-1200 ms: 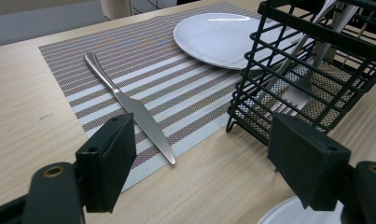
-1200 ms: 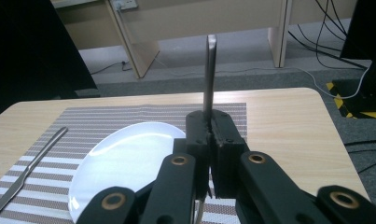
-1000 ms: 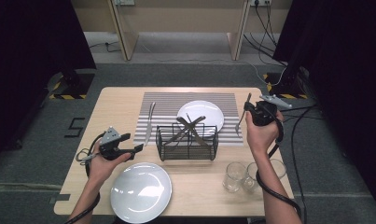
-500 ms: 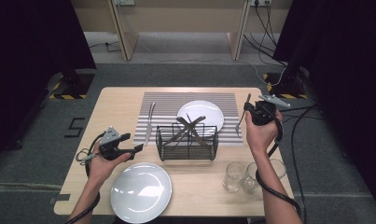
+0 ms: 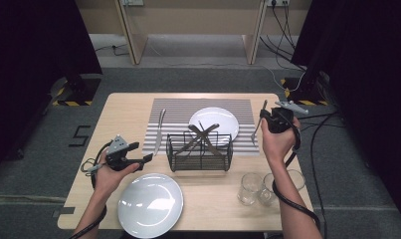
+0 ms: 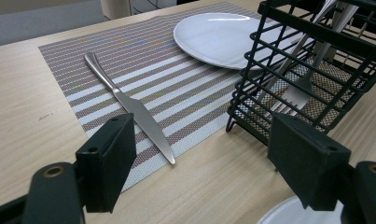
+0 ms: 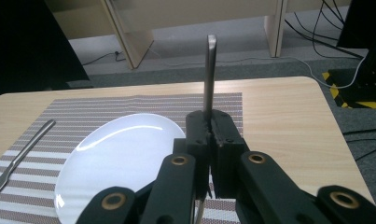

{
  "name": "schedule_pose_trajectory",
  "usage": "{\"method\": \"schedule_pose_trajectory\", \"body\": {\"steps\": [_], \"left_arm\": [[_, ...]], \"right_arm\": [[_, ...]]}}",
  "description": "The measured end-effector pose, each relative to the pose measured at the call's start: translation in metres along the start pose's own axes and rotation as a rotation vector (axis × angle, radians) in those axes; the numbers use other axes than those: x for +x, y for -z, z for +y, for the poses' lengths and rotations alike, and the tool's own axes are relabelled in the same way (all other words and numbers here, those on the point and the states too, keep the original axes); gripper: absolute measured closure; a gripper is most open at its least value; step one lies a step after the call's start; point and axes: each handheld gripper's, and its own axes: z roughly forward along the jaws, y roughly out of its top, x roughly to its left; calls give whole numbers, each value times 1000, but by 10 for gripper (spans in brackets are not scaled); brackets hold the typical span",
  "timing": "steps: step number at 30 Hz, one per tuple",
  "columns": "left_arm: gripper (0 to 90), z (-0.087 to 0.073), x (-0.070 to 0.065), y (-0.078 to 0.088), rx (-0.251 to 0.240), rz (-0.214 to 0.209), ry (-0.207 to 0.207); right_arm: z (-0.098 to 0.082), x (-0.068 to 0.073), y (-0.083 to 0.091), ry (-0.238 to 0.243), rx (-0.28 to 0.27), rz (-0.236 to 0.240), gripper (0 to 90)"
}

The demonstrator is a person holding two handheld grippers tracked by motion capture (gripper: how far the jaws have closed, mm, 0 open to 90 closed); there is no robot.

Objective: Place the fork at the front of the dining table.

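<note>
- Fork clamped in the right gripper, jaws closed flat on the handle; tines hang down, handle end sticks up past the jaws.
- Right gripper view: fork handle rises straight at 12 o'clock from between the shut pads; tines not clear in this view.
- Right gripper is held above the table, off the right edge of the striped placemat, at about 3 o'clock from the far white plate.
- Left gripper is held low over the table at about 9 o'clock from the wire cutlery basket; jaws spread wide, nothing between them.
- Left gripper view: both pads stand well apart, bare wood showing in the gap.
- Table knife lies flat on the placemat's left part, at 9 o'clock from the far plate, handle away from the person, blade tip near the mat's front edge.
- Basket stands on the front edge of the placemat, just at 6 o'clock of the far plate; crossed cutlery leans inside, a fork among it.
- Near white plate sits at the table's front edge, about 7 o'clock from the basket.
- Three clear glasses are grouped at 4 o'clock from the basket, under the right forearm.
</note>
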Motion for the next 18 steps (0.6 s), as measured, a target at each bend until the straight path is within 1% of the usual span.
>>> {"method": "schedule_pose_trajectory", "body": {"steps": [18], "left_arm": [[233, 0, 0, 0, 1, 0, 0]], "right_arm": [[-3, 0, -9, 0, 31, -13, 872]]}}
